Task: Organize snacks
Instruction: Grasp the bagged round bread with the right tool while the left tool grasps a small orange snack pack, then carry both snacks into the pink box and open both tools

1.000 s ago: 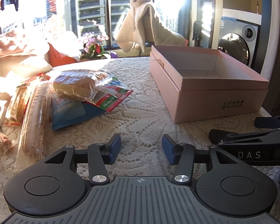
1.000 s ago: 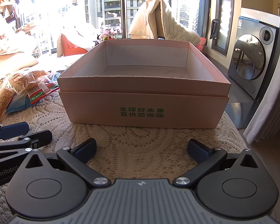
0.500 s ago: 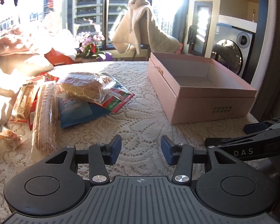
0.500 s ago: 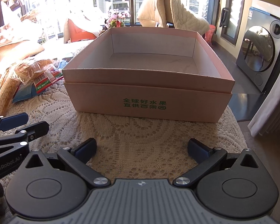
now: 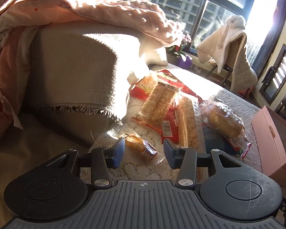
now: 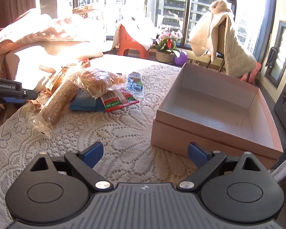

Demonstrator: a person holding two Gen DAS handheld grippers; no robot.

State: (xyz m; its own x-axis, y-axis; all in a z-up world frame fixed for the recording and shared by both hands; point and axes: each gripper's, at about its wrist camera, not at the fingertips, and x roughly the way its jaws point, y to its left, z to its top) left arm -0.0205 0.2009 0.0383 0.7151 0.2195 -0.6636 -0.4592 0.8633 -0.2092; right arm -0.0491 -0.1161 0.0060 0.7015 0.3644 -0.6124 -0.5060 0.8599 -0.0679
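Blue-padded left gripper: jaws apart and just now narrowing, nothing pinched; a small wrapped cake lies on the lace cloth between and just beyond the pads, not touched. Beyond it, toward the table's left edge: a clear sleeve of crackers on a red packet, a long stick-shaped pack beside them, then a bagged bread loaf resting on a blue packet.

Right gripper: jaws spread wide, having just closed slightly, empty, hovering over bare lace tablecloth near the table's front edge. Just ahead, to the right: an open pink cardboard box, nothing in it, at the table's right edge. The snack pile sits well apart from the box, on the left half of the table. Past the far edge: potted flowers, an orange stool, and a chair draped with a cream quilted garment.
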